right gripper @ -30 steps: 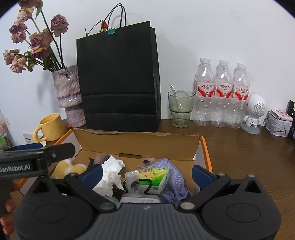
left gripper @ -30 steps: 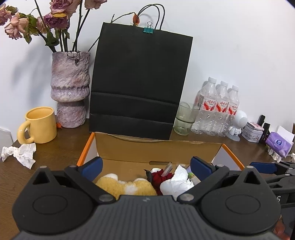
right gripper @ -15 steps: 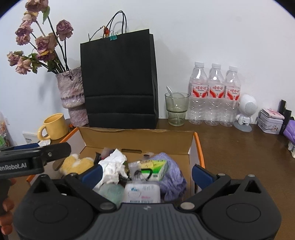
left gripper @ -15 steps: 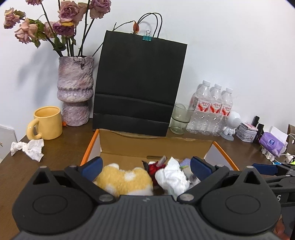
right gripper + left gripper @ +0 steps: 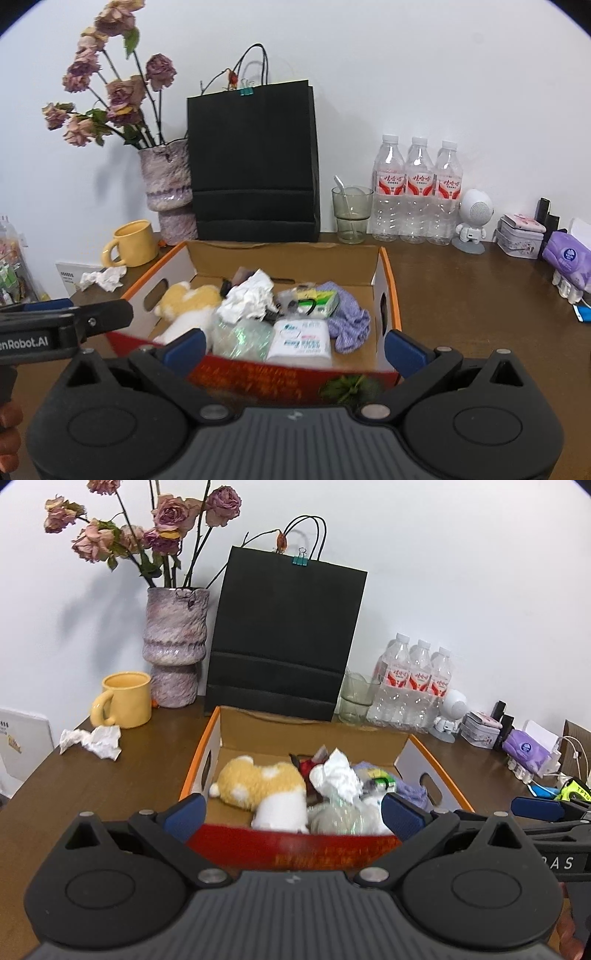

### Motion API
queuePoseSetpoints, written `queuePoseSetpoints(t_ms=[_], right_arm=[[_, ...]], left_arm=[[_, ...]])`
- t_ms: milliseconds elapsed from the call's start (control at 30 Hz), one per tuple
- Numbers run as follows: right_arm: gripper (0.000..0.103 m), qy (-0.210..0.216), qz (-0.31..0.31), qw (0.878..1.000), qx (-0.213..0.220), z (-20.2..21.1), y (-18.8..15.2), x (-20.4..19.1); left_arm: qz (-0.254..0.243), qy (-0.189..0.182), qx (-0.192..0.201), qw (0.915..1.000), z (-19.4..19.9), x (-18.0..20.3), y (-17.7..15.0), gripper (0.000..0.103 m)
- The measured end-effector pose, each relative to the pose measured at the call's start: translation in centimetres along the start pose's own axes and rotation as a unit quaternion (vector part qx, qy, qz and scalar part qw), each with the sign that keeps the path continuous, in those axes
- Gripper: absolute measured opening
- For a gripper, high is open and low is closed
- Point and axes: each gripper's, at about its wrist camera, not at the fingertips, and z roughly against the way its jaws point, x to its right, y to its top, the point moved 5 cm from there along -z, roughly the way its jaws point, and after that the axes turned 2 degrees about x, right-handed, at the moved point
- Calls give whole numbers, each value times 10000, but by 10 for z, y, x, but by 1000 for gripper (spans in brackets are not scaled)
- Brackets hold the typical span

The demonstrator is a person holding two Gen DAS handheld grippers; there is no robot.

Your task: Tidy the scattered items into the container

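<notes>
Left gripper (image 5: 291, 810): jaws apart, empty.
Right gripper (image 5: 293, 341): jaws apart, empty.
Crumpled tissue (image 5: 92, 740): 10 o'clock of box (image 5: 314, 731); pinch centrally, lift over rim.

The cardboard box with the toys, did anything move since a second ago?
Both open grippers, left and right, pulled back and rose, so the orange-edged cardboard box shows its red front wall. Neither holds anything. The yellow plush toy, crumpled white tissue and yellow mug stayed put.
</notes>
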Motion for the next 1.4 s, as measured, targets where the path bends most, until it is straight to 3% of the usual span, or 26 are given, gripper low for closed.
queuePoseSetpoints(t_ms=[633,1400], right_arm=[[103,34,177,9998,114,63,-20,-22],[103,14,155,9998,86,70,-25,-20]], left_arm=[[-75,107,-15,9999,58,7,-22,103],[-141,157,-37,9998,64,12,-26,103]])
